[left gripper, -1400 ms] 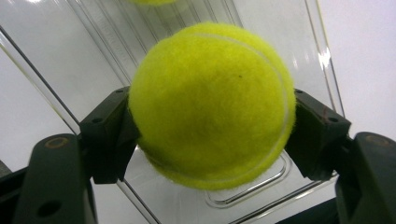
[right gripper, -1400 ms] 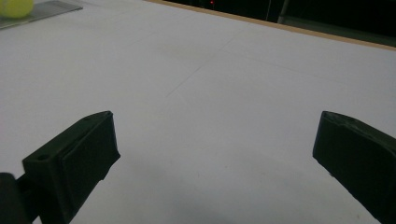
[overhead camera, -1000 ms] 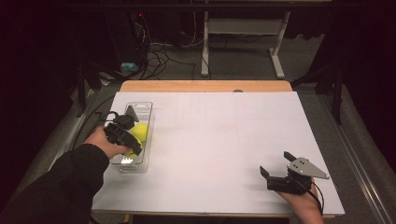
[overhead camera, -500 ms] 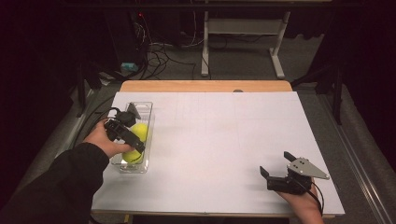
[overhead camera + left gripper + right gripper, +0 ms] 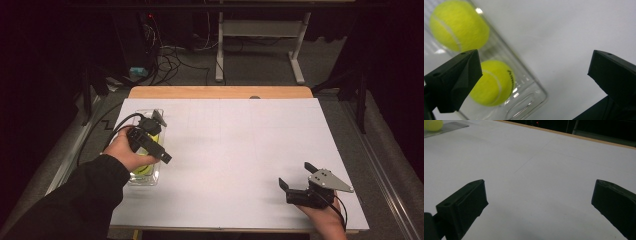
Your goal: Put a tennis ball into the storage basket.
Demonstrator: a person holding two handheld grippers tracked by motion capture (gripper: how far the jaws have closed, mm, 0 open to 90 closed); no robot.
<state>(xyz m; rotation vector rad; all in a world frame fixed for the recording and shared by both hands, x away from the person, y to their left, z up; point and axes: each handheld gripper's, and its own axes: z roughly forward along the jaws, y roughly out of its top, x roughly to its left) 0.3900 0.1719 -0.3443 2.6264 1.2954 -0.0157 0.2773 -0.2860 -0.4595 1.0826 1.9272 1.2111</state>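
a white worktop (image 5: 240,150) with a wooden far edge carries a clear tray (image 5: 150,176) near its left side.

Left claw (image 5: 161,140) above clear tray (image 5: 150,177)

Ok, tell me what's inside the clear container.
Two yellow tennis balls lie inside the clear container. The left gripper's jaw covers part of the nearer ball; anything behind it is hidden.

Left tool (image 5: 162,152) has just spread wide open; right tool (image 5: 296,176) gapes, empty.
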